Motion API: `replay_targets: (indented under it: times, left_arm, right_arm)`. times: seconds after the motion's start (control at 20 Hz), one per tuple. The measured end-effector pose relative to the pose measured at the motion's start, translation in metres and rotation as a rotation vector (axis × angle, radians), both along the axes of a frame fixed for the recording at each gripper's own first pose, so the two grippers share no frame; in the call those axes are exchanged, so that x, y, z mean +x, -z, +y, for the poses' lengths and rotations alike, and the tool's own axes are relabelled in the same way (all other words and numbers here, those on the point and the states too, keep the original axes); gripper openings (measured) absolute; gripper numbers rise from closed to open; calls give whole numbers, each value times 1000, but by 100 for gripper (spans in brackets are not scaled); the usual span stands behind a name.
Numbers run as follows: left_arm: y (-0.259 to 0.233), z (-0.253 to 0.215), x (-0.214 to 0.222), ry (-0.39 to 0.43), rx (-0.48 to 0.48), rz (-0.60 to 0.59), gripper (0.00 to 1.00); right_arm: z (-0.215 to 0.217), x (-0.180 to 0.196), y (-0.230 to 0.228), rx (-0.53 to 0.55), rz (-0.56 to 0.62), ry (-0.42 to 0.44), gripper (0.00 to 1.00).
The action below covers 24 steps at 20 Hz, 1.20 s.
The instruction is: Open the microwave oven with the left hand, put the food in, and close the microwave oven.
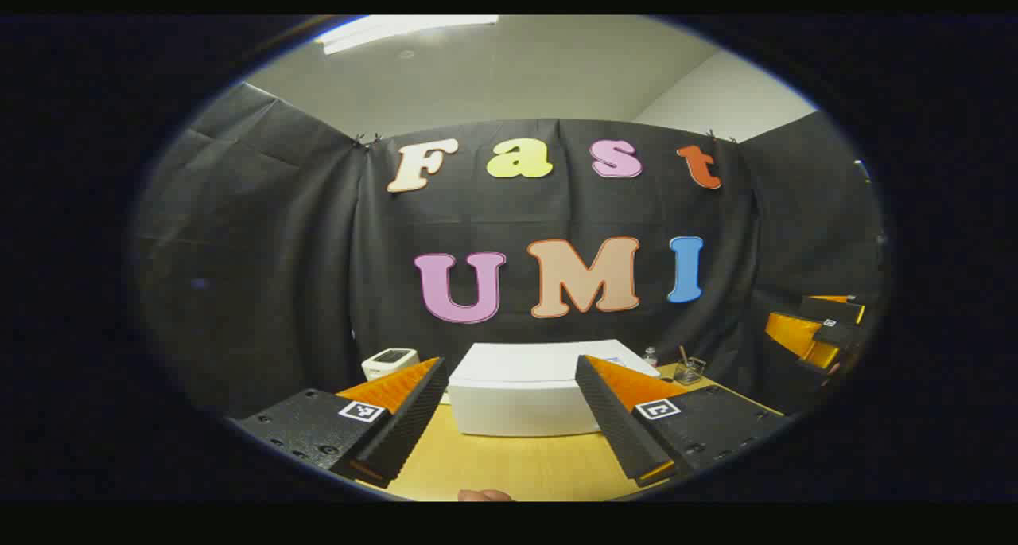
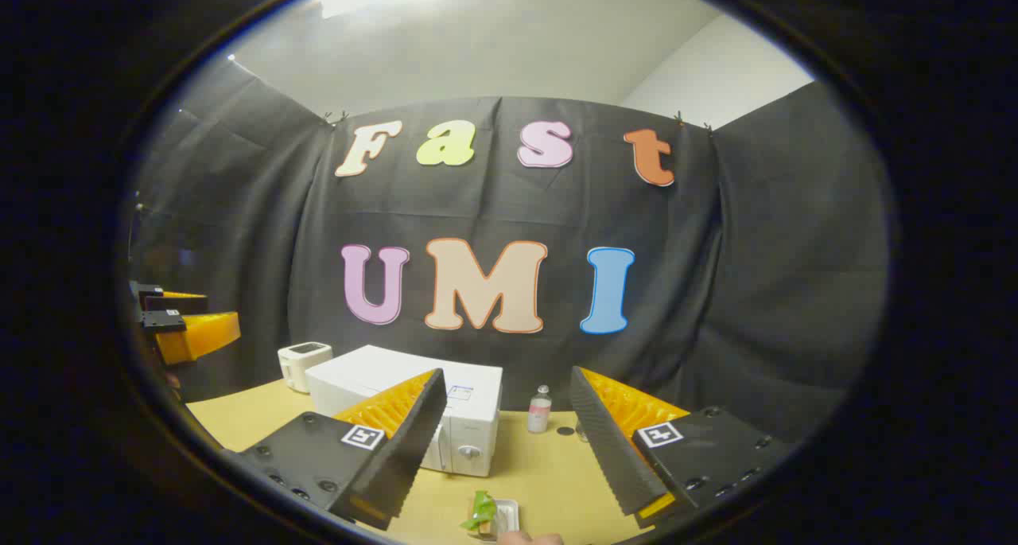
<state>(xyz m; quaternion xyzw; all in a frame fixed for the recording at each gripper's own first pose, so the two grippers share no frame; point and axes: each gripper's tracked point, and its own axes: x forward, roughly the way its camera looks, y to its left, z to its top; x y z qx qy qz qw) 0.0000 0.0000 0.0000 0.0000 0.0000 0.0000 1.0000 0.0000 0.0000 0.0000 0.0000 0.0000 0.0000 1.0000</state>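
Between my left jaws [image 1: 509, 414], spread wide and empty: the microwave oven [image 1: 525, 394], door shut, squarely ahead on the table [image 1: 509, 465], lined up for an opening reach. Right jaws [image 2: 505, 441]: likewise apart, holding nothing, poised above the food [image 2: 481, 511], a green item in a small tray [image 2: 509, 517] just before the oven. Toaster-like white appliance [image 2: 301, 363], small bottle [image 2: 539, 409]: flanking, uninvolved.
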Motion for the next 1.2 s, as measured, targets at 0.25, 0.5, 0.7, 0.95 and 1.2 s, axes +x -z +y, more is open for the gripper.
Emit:
replay_targets:
  times: [0.25,0.5,0.7,0.95,1.2]
  left_arm:
    - [-2,-9,1,6,13,-12,99]
    - [2,-15,3,15,16,-11,99]
    - [3,-16,5,19,19,-10,99]
    - [7,-26,8,41,37,-10,98]
    - [12,-33,10,55,49,0,99]
  right_arm:
    - [-9,2,5,41,17,-3,96]
    - [-13,4,10,55,27,4,99]
    - [-9,4,14,32,30,-1,96]
    - [-5,4,18,34,38,-13,96]
    - [-4,5,21,24,40,-17,96]
